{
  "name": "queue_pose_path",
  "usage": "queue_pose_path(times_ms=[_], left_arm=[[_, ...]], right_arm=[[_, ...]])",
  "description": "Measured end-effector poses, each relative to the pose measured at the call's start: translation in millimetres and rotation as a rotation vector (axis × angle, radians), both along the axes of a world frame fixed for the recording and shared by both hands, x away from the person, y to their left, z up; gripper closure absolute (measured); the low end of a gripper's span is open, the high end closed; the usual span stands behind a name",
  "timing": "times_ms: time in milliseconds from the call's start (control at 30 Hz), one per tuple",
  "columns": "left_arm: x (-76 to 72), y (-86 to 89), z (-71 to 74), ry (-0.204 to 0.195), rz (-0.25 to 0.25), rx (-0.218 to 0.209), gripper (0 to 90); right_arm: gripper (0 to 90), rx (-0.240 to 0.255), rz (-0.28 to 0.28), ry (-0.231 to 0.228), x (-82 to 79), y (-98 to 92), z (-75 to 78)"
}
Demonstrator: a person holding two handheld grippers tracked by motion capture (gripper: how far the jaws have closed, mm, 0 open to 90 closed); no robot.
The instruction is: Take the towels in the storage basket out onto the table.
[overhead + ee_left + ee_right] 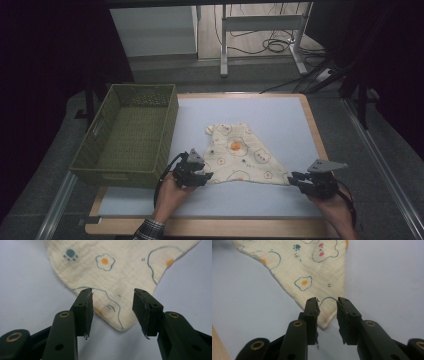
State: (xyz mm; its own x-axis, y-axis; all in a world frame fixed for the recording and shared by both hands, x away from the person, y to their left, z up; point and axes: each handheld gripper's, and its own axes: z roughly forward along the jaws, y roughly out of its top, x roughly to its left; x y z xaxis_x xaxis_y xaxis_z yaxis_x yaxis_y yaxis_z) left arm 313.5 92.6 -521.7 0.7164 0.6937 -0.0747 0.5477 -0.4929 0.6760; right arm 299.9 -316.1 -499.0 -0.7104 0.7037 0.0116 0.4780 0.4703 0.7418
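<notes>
Pale blue surface [280,115] under dim light: nearest, the left gripper [113,312] and right gripper [327,320] each straddle a near corner of the printed cloth [240,152], jaws spread, gripping nothing. The spreading step looks finished; folding or moving it to the basket [102,172] beyond needs a fresh pinch.

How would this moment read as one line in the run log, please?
left gripper: open, over near cloth corner | right gripper: open, over other near corner | cloth: flat on table | basket: left of cloth
</notes>
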Motion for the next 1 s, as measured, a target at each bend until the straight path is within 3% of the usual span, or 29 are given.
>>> queue_pose_path(times_ms=[100, 200, 233, 300, 400, 500, 733, 1000], left_arm=[[-0.1, -3.6, -8.7, 0.008, 0.004, 0.030, 51.3], [-3.4, -2.2, -12.8, -0.014, 0.025, 0.005, 54.9], [-5.4, -2.1, -13.7, -0.021, 0.031, -0.003, 58.0], [-8.9, -1.7, -15.6, -0.029, 0.035, -0.024, 67.6], [-10.4, -1.1, -15.4, -0.027, 0.013, -0.031, 85.1], [-14.3, 0.4, -12.9, -0.026, 0.004, -0.010, 86.2], [-37.5, 14.3, -4.4, -0.023, -0.016, -0.035, 86.2], [-66.3, 36.4, -8.8, 0.034, -0.014, -0.064, 85.6]], right_arm=[[66.3, -0.011, 0.003, 0.014, 2.7, 3.4, -8.9], [66.3, -0.014, 0.009, 0.033, 5.3, 7.0, -18.6], [67.8, -0.020, 0.008, 0.040, 5.9, 8.4, -21.7], [80.0, -0.017, 0.002, 0.021, 5.4, 9.0, -23.4], [84.2, 0.001, 0.007, 0.043, 6.0, 9.1, -23.4], [84.5, -0.012, 0.025, 0.038, 1.8, 12.4, -21.1], [84.3, -0.011, 0.073, 0.025, -15.1, 20.8, -14.5], [84.0, 0.009, 0.128, 0.056, -39.3, 28.1, -16.4]])
